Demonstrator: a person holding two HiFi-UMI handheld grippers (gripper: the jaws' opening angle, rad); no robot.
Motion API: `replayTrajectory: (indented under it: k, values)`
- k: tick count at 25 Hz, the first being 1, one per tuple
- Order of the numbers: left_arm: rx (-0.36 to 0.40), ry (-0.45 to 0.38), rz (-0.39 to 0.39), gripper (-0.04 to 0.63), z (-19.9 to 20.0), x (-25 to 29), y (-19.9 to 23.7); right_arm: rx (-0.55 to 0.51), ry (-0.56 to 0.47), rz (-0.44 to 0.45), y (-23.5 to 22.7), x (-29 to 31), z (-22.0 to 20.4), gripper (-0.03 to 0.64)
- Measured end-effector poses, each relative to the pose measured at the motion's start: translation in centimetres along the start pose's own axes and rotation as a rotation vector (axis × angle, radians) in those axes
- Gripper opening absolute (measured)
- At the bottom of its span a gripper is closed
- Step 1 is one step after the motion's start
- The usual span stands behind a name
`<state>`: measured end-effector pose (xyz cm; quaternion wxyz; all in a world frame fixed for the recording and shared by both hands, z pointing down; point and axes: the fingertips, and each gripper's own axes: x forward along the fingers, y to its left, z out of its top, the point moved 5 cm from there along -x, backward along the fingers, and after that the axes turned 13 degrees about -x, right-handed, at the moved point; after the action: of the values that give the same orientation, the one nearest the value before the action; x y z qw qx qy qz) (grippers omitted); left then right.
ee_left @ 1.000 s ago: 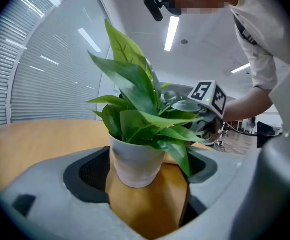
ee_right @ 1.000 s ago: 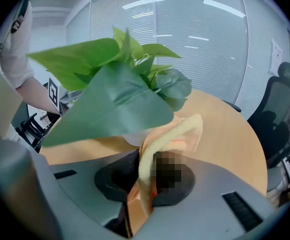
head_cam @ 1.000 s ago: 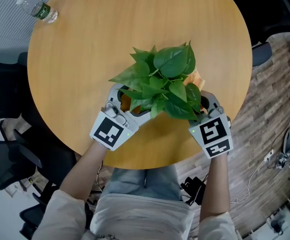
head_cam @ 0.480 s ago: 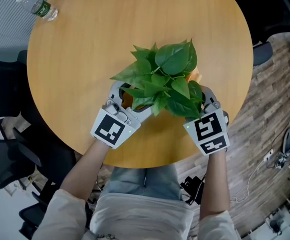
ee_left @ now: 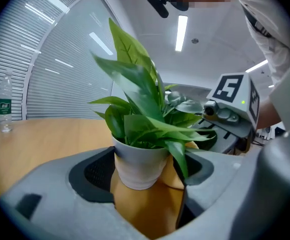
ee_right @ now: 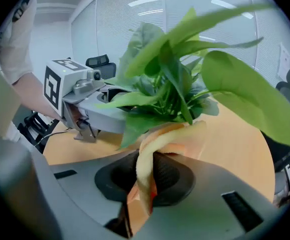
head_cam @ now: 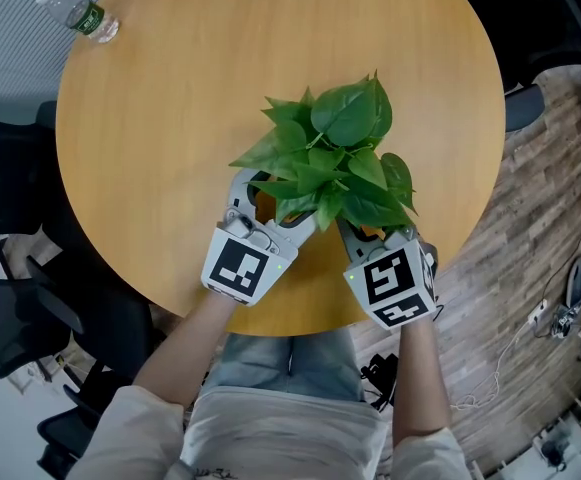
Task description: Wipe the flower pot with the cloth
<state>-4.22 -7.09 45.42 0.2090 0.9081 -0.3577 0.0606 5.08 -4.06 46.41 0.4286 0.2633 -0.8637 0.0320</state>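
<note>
Flower pot (ee_left: 137, 166) braced for wiping.
Left tool (ee_left: 147, 170), jaws just closing, clamps the pot at the worktop's (head_cam: 170, 118) near edge to steady it; right tool (ee_right: 145, 184) pinches the cloth (ee_right: 145, 156) beside the pot.

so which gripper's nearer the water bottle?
Left. The left gripper, jaws just closed round the flower pot, is on its side towards the water bottle; the right gripper, holding the cloth, on the far side.

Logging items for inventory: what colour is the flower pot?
The flower pot is white; the left gripper view shows it best.
</note>
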Motion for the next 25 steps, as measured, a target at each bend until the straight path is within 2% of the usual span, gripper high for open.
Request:
replayTrajectory:
  k: [6,9,16,21,25]
  values:
    - [-0.012,-0.004,0.015,0.37,-0.1,0.2,-0.1,-0.025,-0.002,0.025,1.0,0.3,0.4,0.053]
    - [0.033,-0.002,-0.01,0.37,0.0,0.2,0.0,0.007,-0.01,0.033,1.0,0.2,0.1,0.054]
    - [0.033,0.01,-0.014,0.374,-0.6,-1.2,0.0,0.063,-0.024,0.009,1.1,-0.9,-0.8,0.053]
    - [-0.038,0.01,0.006,0.374,-0.4,-3.0,-0.6,0.137,-0.051,-0.027,1.1,-2.4,-1.7,0.054]
    - [-0.043,0.038,0.005,0.373,-0.2,-5.2,-1.9,0.197,-0.064,-0.035,1.9,-4.4,-2.2,0.054]
